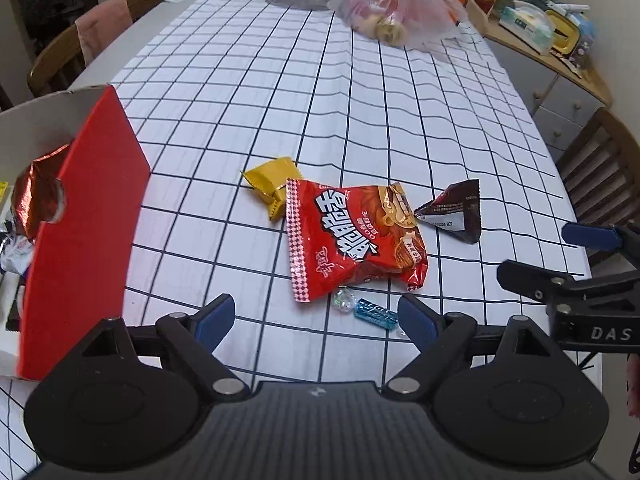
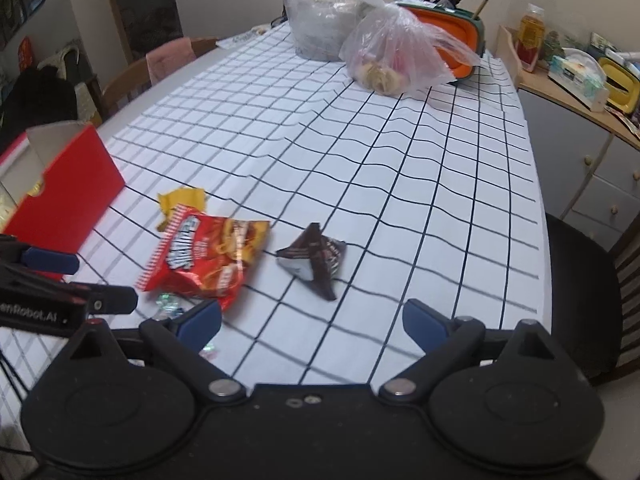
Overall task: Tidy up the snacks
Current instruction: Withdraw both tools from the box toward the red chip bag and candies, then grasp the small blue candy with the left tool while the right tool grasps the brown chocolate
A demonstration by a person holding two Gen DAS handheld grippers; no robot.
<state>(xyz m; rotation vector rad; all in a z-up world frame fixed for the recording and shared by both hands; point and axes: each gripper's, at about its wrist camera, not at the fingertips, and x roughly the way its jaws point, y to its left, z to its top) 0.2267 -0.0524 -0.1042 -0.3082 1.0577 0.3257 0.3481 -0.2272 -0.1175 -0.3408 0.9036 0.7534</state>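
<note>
A red snack bag lies on the checked tablecloth. A yellow packet sits just behind it. To its right lies a dark brown triangular packet. A blue candy and a clear-wrapped candy rest at the bag's near edge. The open red box on the left holds several snacks. My left gripper hovers open just short of the candies. My right gripper hovers open in front of the brown packet. Neither holds anything.
Two clear plastic bags and an orange folding tub stand at the table's far end. Wooden chairs flank the left side, and a dark chair stands on the right. A cluttered sideboard runs along the right wall.
</note>
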